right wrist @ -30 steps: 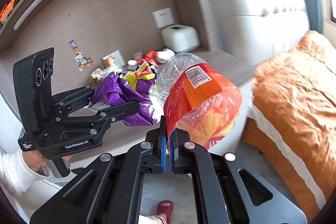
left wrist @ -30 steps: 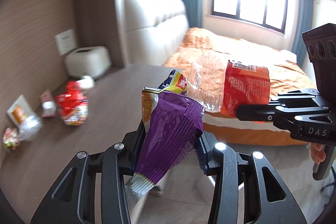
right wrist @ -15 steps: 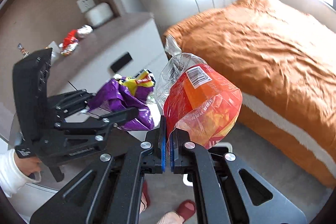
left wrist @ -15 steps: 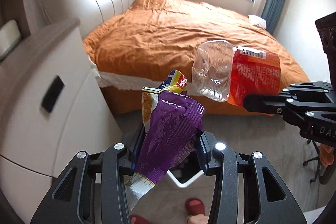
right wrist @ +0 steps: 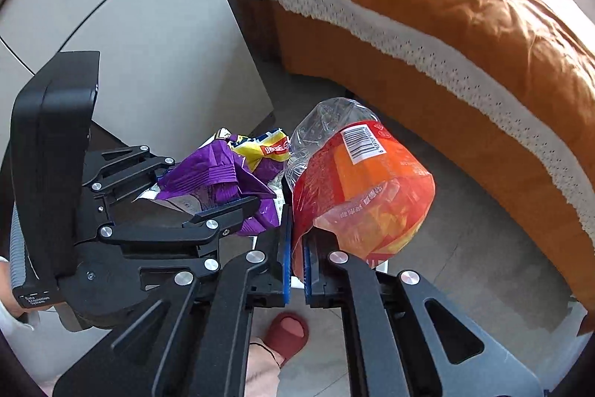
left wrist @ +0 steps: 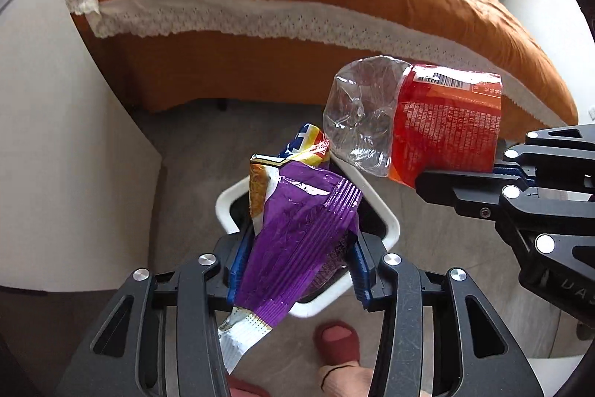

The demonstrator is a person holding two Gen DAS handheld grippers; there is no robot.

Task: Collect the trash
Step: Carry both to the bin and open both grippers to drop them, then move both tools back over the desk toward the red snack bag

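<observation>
Wrappers (left wrist: 297,240) in tools, above bin (left wrist: 390,229).

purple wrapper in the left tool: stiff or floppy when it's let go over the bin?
Likely floppy: the purple wrapper is creased and crumpled in the left tool. Probably very light, so it may flutter rather than drop straight into the white bin. Film looks glossy, perhaps slippery.

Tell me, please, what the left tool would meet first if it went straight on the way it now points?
Probably the white bin on the floor: the left tool, shut on the purple wrapper, points down at its opening, though depth is unclear.
</observation>
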